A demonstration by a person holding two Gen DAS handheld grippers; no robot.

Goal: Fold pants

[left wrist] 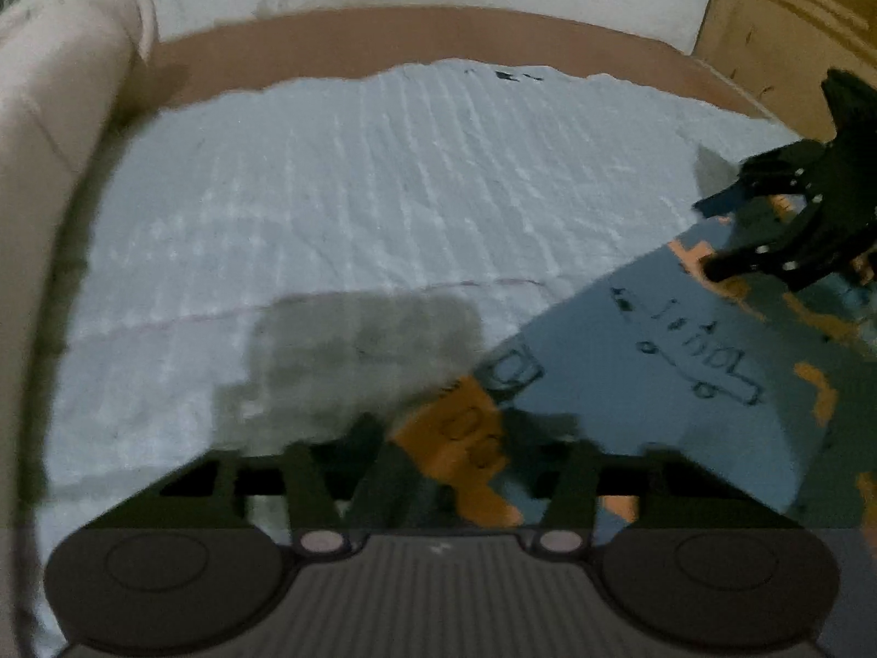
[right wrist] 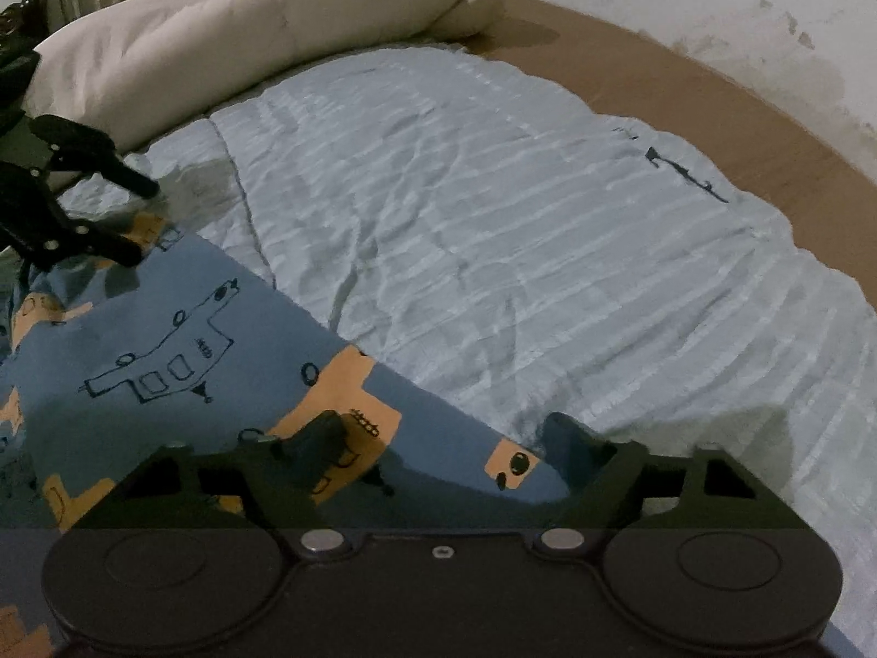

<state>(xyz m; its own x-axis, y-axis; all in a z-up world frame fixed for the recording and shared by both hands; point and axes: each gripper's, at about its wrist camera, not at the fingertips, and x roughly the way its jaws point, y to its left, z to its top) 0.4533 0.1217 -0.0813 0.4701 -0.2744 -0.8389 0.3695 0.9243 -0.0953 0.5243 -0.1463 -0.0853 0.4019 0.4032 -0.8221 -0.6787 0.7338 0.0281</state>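
In the left wrist view, the left gripper [left wrist: 466,455] sits at the bottom centre of the frame, its two black fingers [left wrist: 383,460] partly apart with an orange-and-blue corner of the blue cotton pants printed with orange patches and black line drawings [left wrist: 658,384] between them. The picture is blurred there, so whether the pads press the cloth cannot be told. The pants spread from this gripper toward the lower right of the frame.

In the right wrist view, the right gripper [right wrist: 444,438] stands at the bottom centre with its jaws wide. The edge of the pants [right wrist: 164,340] runs between the fingers, the left finger over the print, the right finger [right wrist: 570,438] at the hem; a grip is not visible. The pants fill the lower left of that frame.

Under the garment lies a pale blue ribbed bedspread [right wrist: 493,219] over a brown mattress edge [right wrist: 767,153]. A cream quilted duvet roll [right wrist: 246,27] lies at the upper left, against a white wall [right wrist: 712,0].
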